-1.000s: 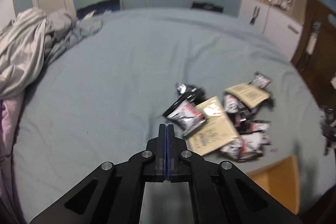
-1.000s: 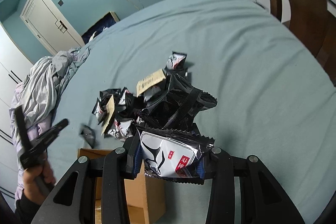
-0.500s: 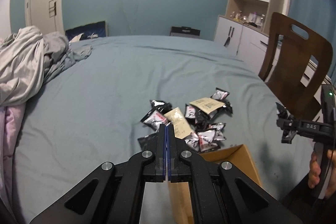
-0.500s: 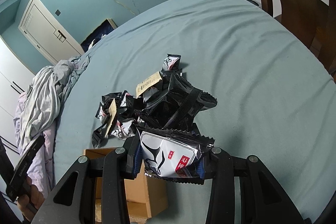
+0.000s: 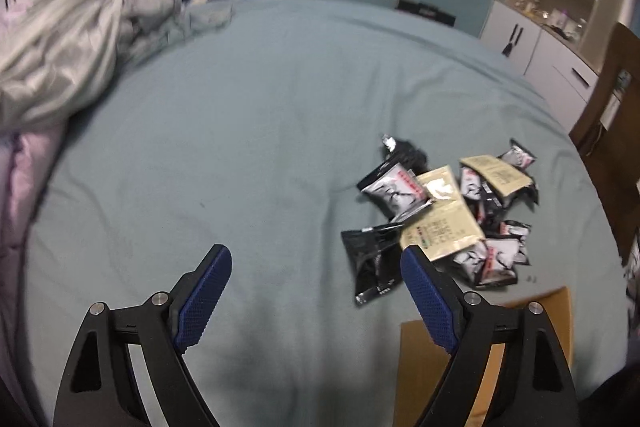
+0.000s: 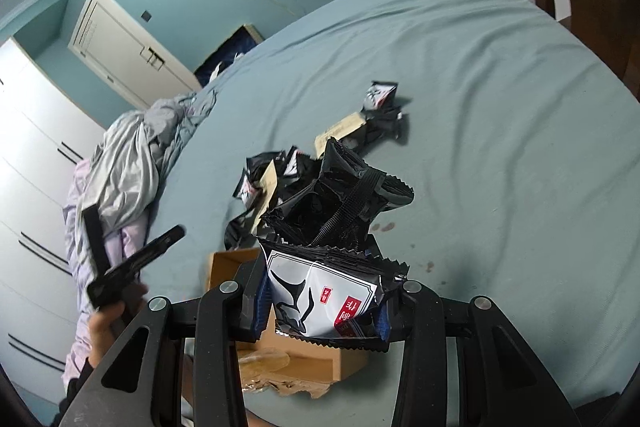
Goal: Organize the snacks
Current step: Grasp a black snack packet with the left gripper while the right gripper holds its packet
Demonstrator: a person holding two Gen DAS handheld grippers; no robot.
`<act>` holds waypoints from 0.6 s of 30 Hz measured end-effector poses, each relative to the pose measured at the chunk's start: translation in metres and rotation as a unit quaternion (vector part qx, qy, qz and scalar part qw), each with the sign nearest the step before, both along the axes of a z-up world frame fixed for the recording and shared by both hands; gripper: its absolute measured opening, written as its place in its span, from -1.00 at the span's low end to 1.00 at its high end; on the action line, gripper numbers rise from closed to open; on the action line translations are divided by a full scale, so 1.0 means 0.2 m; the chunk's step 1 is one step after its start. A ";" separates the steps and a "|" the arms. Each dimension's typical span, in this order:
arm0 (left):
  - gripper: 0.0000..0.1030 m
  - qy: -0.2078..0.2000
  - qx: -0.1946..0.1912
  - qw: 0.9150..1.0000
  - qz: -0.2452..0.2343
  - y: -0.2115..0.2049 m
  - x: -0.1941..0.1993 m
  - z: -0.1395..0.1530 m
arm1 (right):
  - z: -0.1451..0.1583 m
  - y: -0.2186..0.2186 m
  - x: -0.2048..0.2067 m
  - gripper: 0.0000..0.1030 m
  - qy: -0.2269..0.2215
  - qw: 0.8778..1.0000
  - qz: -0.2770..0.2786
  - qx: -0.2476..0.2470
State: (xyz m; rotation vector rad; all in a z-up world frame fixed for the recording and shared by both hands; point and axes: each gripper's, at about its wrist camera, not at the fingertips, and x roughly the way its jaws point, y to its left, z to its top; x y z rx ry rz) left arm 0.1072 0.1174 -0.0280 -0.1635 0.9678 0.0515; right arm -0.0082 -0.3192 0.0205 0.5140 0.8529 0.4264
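1. The left hand-held gripper [image 5: 316,263] has nothing between its jaws, which are opening wide over the bed [image 5: 240,147].
2. The right hand-held gripper [image 6: 322,301] clamps a snack packet [image 6: 320,299].
3. The snack pile [image 5: 448,211] lies at two o'clock from the left hand-held gripper.

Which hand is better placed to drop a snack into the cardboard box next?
Right. The right gripper already clamps snack packets directly above the cardboard box. The left gripper is opening with nothing between its jaws, over bare sheet beside the snack pile.
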 end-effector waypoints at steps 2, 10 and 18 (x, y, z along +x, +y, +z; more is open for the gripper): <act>0.70 0.016 -0.009 1.000 0.006 0.01 0.06 -0.08 | -0.02 0.03 0.05 -0.26 0.001 1.000 0.008 -0.011; 0.69 0.085 -0.054 0.993 -0.058 -0.11 0.27 -0.32 | -0.08 0.09 0.18 -0.26 0.031 0.999 0.017 -0.027; 0.07 0.097 0.067 0.991 -0.061 -0.31 0.35 -0.37 | -0.05 0.11 0.16 -0.26 0.035 0.999 0.001 -0.036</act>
